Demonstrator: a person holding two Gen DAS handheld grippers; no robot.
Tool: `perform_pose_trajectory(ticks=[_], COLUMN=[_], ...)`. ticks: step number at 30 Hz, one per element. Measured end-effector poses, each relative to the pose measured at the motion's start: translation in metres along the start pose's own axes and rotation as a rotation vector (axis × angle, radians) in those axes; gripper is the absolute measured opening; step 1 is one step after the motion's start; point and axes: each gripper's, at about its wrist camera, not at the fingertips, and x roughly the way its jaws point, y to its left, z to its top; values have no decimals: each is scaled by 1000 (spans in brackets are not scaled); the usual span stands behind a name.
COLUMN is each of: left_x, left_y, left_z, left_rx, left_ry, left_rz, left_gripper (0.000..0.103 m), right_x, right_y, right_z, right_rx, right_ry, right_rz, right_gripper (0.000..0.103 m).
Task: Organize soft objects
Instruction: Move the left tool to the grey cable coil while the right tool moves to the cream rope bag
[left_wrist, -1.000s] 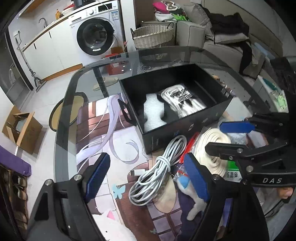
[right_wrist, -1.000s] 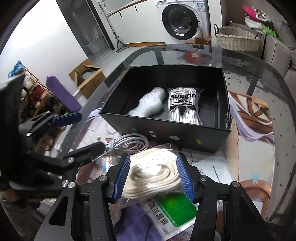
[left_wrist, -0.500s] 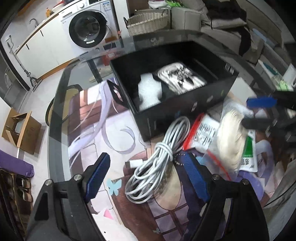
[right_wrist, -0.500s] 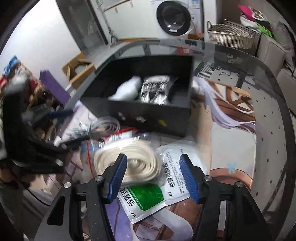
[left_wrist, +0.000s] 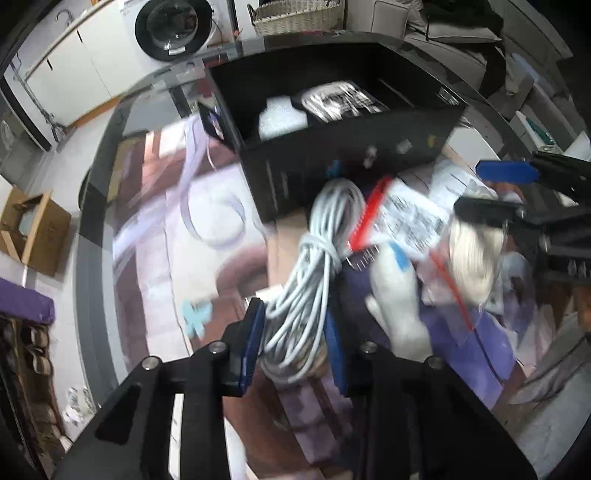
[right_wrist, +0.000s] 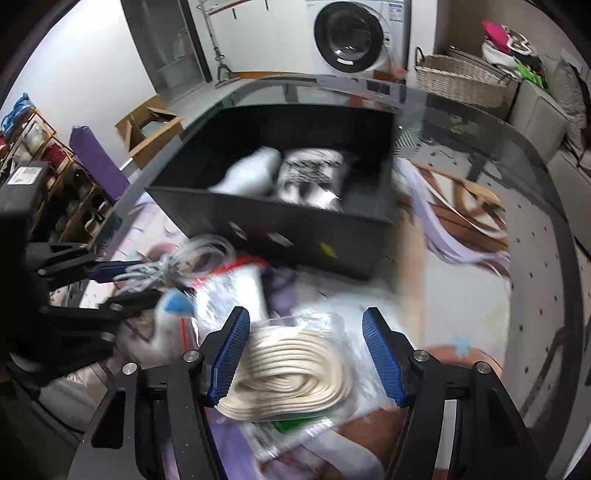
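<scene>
A black box (left_wrist: 351, 155) (right_wrist: 280, 229) stands on the glass table and holds a white foam piece (left_wrist: 282, 118) (right_wrist: 251, 173) and a bagged white Adidas item (left_wrist: 340, 99) (right_wrist: 314, 173). My left gripper (left_wrist: 295, 343) is shut on a coiled white cable (left_wrist: 314, 258) (right_wrist: 173, 262) in front of the box. My right gripper (right_wrist: 306, 354) is open around a bagged cream rope coil (right_wrist: 291, 373) (left_wrist: 476, 254), which lies on the table. A white and blue soft toy (left_wrist: 399, 295) (right_wrist: 162, 325) lies between them.
A red-edged plastic bag (left_wrist: 402, 218) (right_wrist: 236, 288) lies by the cable. A green and white packet (right_wrist: 291, 424) lies under the rope. A wicker basket (right_wrist: 458, 77), washing machine (right_wrist: 354, 37) and sofa (left_wrist: 454, 37) stand beyond the table. A cardboard box (left_wrist: 29, 229) sits on the floor, left.
My left gripper moved right to the white cable and closed on it. My right gripper opened around the rope coil and let it rest on the table.
</scene>
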Motion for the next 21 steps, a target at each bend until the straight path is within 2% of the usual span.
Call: perform_pose_trajectory(ticks=[3,6,7,9,10,12,14,16,21], left_x=[-5,-12,-14,-18,-17,-10,-6,-6,-16], left_y=[-17,-35,-38,-34,-31,-25,-19,-16,-8], left_z=[-8,-7,-5,1,4,9,14,12,17], left_rx=[41,100,106,84,70,45,26,12,-4], left_ry=[18,5,-3,-27,-32,-28,-23,-34,-75], left_rz=[-25,-34,-36,-36,-31,-10,-24,-26,-26], left_gripper=[31,35,38,54,58,57,59,59,59], right_x=[-10,-21,-27,-37,-39,-39,-30,-21,-18], right_y=[-15,-29,-32,-31,-31,-34,-39,-43,-41], right_z=[-12,-20,-23,-24,-24,-26,-27,-30,-41], right_rx=[-6,0,-14,-85,-108,-101,1,90,155], right_ry=[-13,-23,-30,-35,-27,-22,33,92,194], right_rz=[-30,2,9,36,39,40,98,194,309], right_gripper=[65,65,65,66,70,75,76,76,77])
